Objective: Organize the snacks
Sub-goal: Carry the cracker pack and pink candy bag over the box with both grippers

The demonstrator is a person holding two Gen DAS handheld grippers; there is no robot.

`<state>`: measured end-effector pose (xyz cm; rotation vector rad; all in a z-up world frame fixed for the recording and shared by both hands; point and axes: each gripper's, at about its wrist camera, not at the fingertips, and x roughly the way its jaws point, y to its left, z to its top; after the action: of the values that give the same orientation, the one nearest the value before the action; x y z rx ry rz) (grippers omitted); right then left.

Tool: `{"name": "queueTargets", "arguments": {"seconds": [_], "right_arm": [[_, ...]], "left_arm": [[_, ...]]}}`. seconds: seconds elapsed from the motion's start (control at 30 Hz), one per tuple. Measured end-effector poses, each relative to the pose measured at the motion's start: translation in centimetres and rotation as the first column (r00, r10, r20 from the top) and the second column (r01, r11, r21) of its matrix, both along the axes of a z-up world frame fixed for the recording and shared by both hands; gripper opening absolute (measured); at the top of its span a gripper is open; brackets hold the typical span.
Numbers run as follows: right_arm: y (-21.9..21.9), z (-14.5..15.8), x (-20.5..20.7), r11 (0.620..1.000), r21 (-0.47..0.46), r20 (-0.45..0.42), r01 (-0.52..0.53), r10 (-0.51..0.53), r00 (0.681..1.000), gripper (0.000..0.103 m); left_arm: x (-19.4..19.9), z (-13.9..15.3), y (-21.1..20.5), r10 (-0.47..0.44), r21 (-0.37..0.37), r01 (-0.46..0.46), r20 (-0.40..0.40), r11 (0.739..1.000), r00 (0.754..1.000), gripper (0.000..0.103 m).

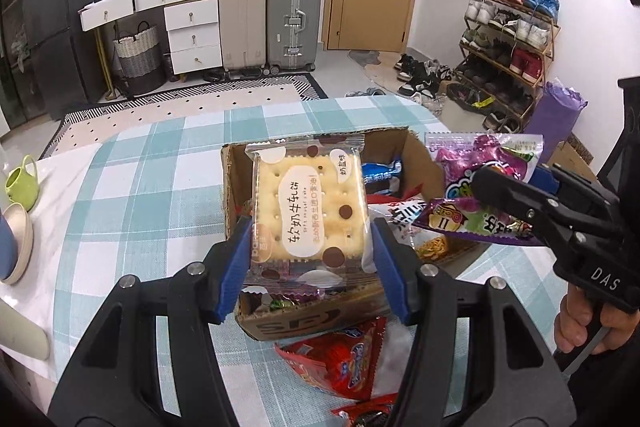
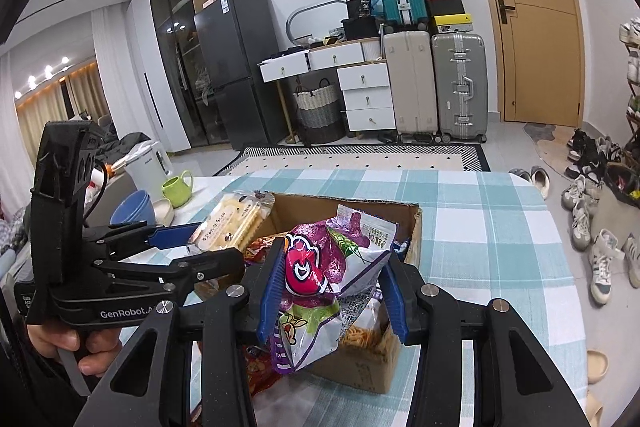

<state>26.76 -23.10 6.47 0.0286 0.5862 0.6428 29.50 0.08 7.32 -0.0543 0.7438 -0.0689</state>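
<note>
- Left wrist view: the left gripper (image 1: 310, 247) pinched a cracker packet (image 1: 310, 213) by its side edges, its long axis running away from the fingers, directly over the cardboard box (image 1: 296, 323). The right gripper (image 1: 500, 203) came in from the right with a purple snack bag (image 1: 480, 183).
- Right wrist view: the right gripper (image 2: 332, 291) clamped the purple snack bag (image 2: 320, 275) above the box's (image 2: 360, 371) near half; the left gripper (image 2: 200, 247) hung nearer the far-left corner.
</note>
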Motion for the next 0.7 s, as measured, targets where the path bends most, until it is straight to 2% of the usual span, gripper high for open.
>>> {"name": "queueTargets", "arguments": {"seconds": [0.43,0.6,0.7], "right_arm": [[1.5,-1.9,2.9,0.999,-0.045,-0.026,-0.021,0.02,0.999,0.044],[2.1,-2.7,3.6,0.997,-0.072,-0.037,-0.024,0.021,0.999,0.044],[2.4,-3.2,3.8,0.996,-0.082,-0.039,-0.025,0.022,0.999,0.044]], "left_arm": [[3.3,-3.0,1.1,0.018,0.004,-0.018,-0.038,1.0,0.999,0.055],[4.6,-4.0,1.2,0.022,0.03,-0.021,-0.036,0.999,0.999,0.055],[5.0,-4.5,1.2,0.017,0.015,-0.016,-0.05,1.0,0.999,0.055]]}}
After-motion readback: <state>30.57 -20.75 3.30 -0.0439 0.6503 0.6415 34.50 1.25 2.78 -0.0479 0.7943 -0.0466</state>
